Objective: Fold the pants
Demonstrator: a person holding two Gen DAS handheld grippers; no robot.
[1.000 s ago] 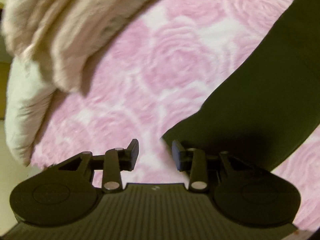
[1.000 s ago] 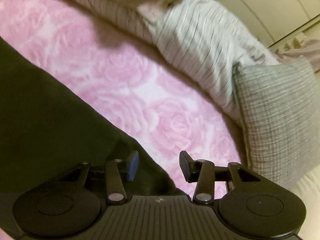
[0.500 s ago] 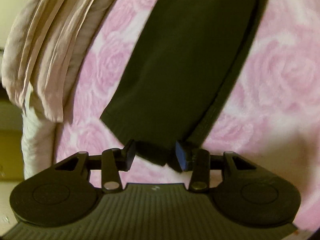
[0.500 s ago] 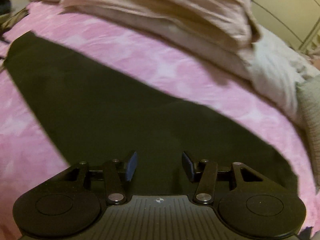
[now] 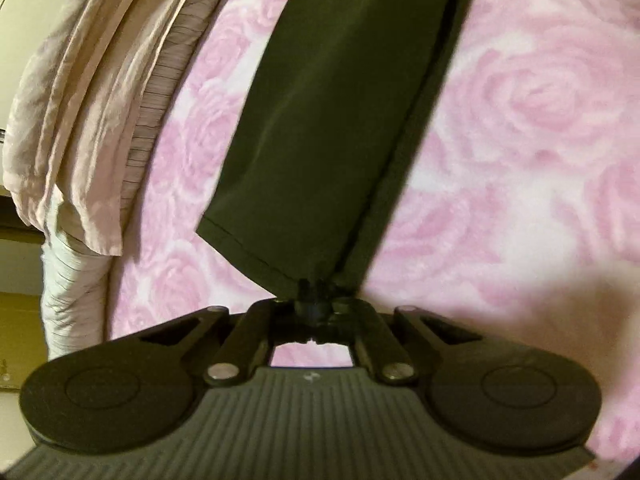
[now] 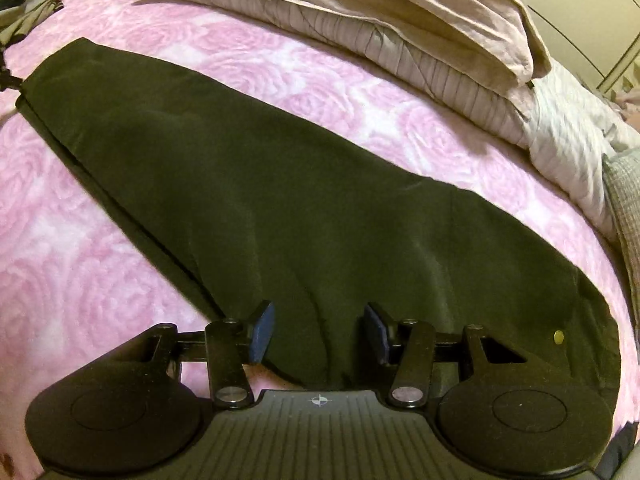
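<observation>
The left gripper has closed since half a second ago, now pinching the dark pants hem at lower centre; the right gripper stays spread over the waist, so folding can begin.

a bedroom (at home): rose-patterned bedspread, stacked pillows.

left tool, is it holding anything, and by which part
The left tool is shut on the dark olive fabric pants, pinching a corner of the stitched leg hem.

Left gripper now clamped on pants hem
</observation>
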